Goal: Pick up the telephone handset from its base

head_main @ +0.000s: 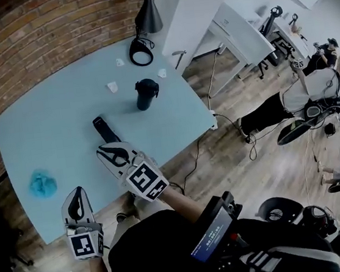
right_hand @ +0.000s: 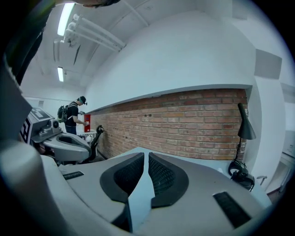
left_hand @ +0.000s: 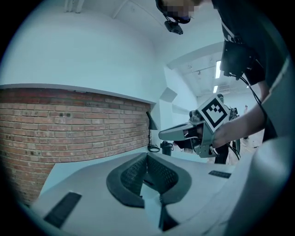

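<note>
In the head view, both grippers are held out over the near edge of a pale blue table [head_main: 46, 129], pointed away from the person and only slightly downward. The right gripper [head_main: 105, 149] is extended further, its tips just short of the near end of the black telephone handset [head_main: 104, 129], which is laid flat on the table. Whether a base lies under the handset cannot be told. The left gripper [head_main: 74, 194] is held lower left, well apart from the handset, above the table's edge. Beyond the handset a black cup-shaped stand [head_main: 147, 94] is set upright, and a black desk lamp [head_main: 144, 24] is placed at the far edge. A turquoise crumpled lump [head_main: 41, 182] is seen on the left of the table. The table is backed by a brick wall [head_main: 35, 38] and stands on a wooden floor [head_main: 233, 149].

In the left gripper view, the ribbed pads are seen pressed together, with nothing between them. The right gripper is seen at the right, level, in a bare hand [left_hand: 230, 133]. The brick wall and the lamp are seen behind.

In the right gripper view, the jaws are closed and empty. The left gripper is seen at the far left. Ceiling tube lights [right_hand: 64, 18] are lit, and a person [right_hand: 73, 115] is seen standing in the background.
</note>
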